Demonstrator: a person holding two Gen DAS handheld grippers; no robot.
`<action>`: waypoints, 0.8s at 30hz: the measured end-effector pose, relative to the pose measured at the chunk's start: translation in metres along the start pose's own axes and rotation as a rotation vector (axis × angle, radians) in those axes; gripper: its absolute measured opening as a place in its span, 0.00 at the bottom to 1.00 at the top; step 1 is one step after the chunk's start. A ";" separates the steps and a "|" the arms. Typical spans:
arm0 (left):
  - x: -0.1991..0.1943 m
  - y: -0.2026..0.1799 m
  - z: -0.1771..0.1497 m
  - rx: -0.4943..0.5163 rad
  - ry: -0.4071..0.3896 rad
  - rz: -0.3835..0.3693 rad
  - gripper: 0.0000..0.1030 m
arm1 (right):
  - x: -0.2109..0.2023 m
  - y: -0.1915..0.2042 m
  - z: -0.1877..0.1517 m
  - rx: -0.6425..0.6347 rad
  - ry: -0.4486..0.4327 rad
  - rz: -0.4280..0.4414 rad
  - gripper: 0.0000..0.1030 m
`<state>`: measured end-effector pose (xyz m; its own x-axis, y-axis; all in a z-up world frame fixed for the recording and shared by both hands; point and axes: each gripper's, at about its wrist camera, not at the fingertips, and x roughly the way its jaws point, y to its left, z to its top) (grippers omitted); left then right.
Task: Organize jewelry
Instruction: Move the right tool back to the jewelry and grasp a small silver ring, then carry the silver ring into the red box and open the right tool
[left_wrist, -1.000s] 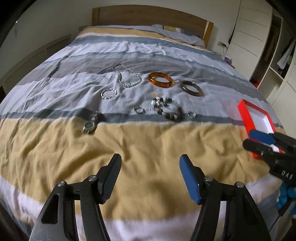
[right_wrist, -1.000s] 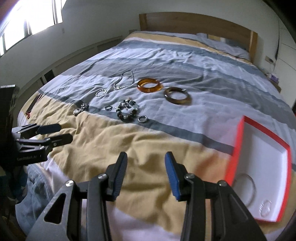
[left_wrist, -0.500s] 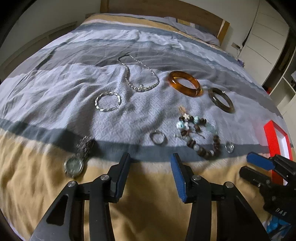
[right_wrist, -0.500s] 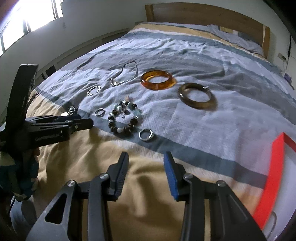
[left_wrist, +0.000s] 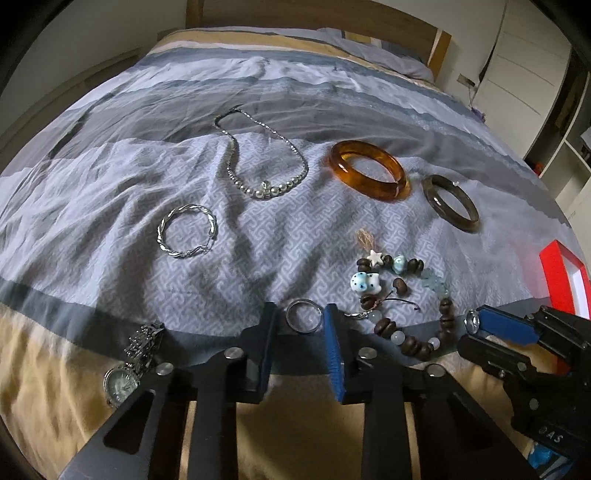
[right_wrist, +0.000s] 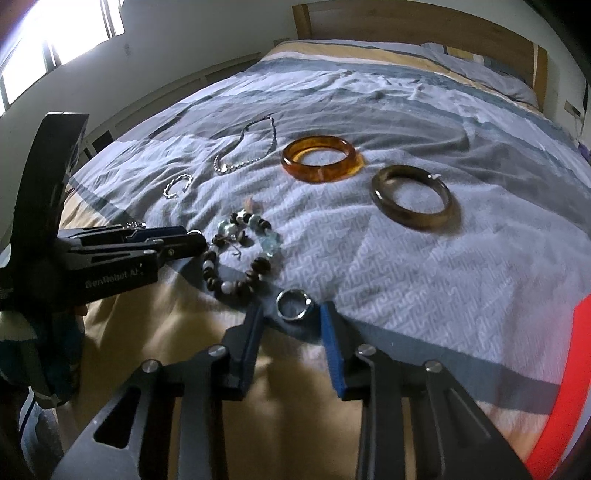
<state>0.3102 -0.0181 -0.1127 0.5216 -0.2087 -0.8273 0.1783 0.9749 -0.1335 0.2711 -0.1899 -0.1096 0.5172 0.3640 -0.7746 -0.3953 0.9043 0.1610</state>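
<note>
Jewelry lies on the striped bedspread. My left gripper (left_wrist: 300, 317) is open, its jaws on either side of a small silver ring (left_wrist: 303, 315). My right gripper (right_wrist: 291, 312) is open around a second silver ring (right_wrist: 294, 303), which also shows in the left wrist view (left_wrist: 472, 322). Between the rings lies a beaded bracelet (left_wrist: 406, 295) (right_wrist: 242, 254). Farther off are an amber bangle (left_wrist: 369, 170) (right_wrist: 320, 158), a dark brown bangle (left_wrist: 451, 202) (right_wrist: 412, 197), a silver necklace (left_wrist: 266, 162) (right_wrist: 245, 147), a twisted silver bracelet (left_wrist: 187, 230) (right_wrist: 178, 185) and a wristwatch (left_wrist: 129, 363).
A red-rimmed white box (left_wrist: 563, 280) (right_wrist: 565, 406) lies at the right edge of the bed. The wooden headboard (left_wrist: 314, 18) is at the far end, wardrobes (left_wrist: 528, 66) to the right, a window (right_wrist: 55, 40) to the left.
Both grippers have moved forward and down toward the bed. Each now has a small silver ring between its open jaws. The jewelry has not moved.
</note>
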 end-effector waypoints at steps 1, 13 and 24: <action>0.000 0.000 -0.001 0.003 -0.002 0.000 0.19 | 0.001 0.000 0.001 -0.003 0.002 -0.001 0.22; -0.019 0.001 -0.012 -0.005 -0.023 -0.001 0.19 | -0.012 0.001 -0.002 -0.001 -0.014 0.003 0.19; -0.072 -0.012 -0.023 -0.015 -0.069 -0.021 0.19 | -0.073 0.001 -0.012 0.026 -0.085 -0.018 0.19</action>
<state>0.2516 -0.0134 -0.0639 0.5743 -0.2339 -0.7845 0.1780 0.9711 -0.1592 0.2242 -0.2184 -0.0600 0.5875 0.3639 -0.7228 -0.3658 0.9162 0.1640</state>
